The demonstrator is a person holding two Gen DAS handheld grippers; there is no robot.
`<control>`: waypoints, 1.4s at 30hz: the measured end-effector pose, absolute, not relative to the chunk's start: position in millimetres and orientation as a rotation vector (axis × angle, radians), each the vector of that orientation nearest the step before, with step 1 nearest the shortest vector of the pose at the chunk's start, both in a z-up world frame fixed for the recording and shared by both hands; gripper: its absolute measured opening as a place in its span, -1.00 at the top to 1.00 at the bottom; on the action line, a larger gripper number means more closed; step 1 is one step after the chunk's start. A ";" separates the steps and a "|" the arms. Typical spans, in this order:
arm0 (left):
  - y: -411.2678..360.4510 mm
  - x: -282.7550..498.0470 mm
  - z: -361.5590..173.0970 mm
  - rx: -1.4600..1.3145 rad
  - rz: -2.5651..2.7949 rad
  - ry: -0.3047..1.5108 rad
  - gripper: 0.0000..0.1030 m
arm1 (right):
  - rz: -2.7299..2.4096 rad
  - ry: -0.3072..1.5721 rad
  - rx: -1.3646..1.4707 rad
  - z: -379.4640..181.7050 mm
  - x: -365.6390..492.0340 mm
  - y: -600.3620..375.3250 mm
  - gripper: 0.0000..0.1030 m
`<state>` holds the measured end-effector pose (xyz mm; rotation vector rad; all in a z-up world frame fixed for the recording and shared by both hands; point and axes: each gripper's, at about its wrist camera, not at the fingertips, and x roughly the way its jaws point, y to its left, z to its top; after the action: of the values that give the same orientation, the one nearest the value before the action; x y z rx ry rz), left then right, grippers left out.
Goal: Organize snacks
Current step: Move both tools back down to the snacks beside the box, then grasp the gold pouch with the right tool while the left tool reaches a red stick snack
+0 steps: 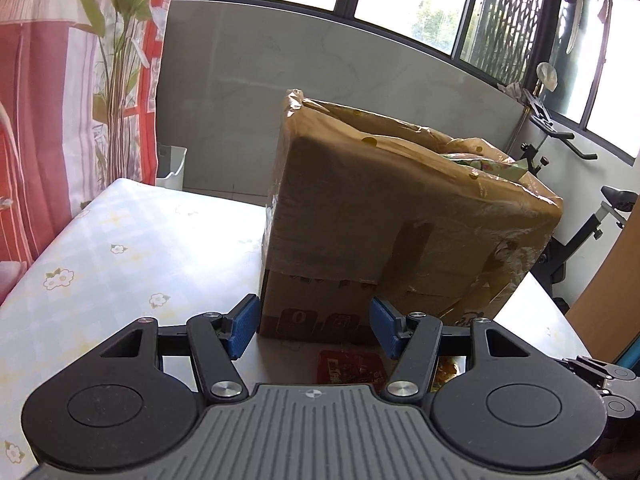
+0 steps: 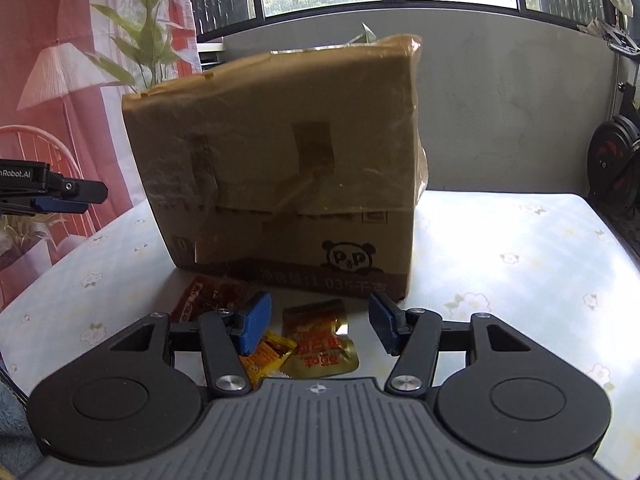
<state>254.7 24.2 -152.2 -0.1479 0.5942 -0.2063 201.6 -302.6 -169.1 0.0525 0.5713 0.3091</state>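
Cardboard box [image 2: 280, 168] mid-tabletop [image 2: 520, 248], top open for snacks. Three packets [image 2: 320, 340] lie loose before it, toward near edge. Your right gripper [image 2: 316, 320] wide open, empty, over packets; left gripper [image 1: 312, 326] likewise.

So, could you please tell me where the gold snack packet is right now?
In the right wrist view, the gold snack packet lies on the table just in front of the cardboard box, between the open right gripper's fingers.

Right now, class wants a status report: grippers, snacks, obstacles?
Left gripper, right gripper open, empty. Three snack packets loose before cardboard box. Nothing blocking.
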 end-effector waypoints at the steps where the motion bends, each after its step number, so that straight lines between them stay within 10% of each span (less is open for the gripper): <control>1: 25.6 254.9 -153.8 -0.151 -0.202 0.600 -0.22 | 0.307 0.578 0.047 -172.8 202.6 -303.1 -0.12; 37: 20.6 248.0 -180.0 -0.148 -0.168 0.681 -0.22 | 0.358 0.724 -0.149 -222.5 259.8 -274.1 -0.20; 42: 18.8 249.0 -183.8 -0.143 -0.171 0.703 -0.22 | 0.376 0.697 -0.152 -223.4 253.1 -276.1 0.04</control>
<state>249.0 18.8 -183.8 -0.1427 0.7026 -0.1708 253.1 -276.1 -223.5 -0.1520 0.6969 0.3763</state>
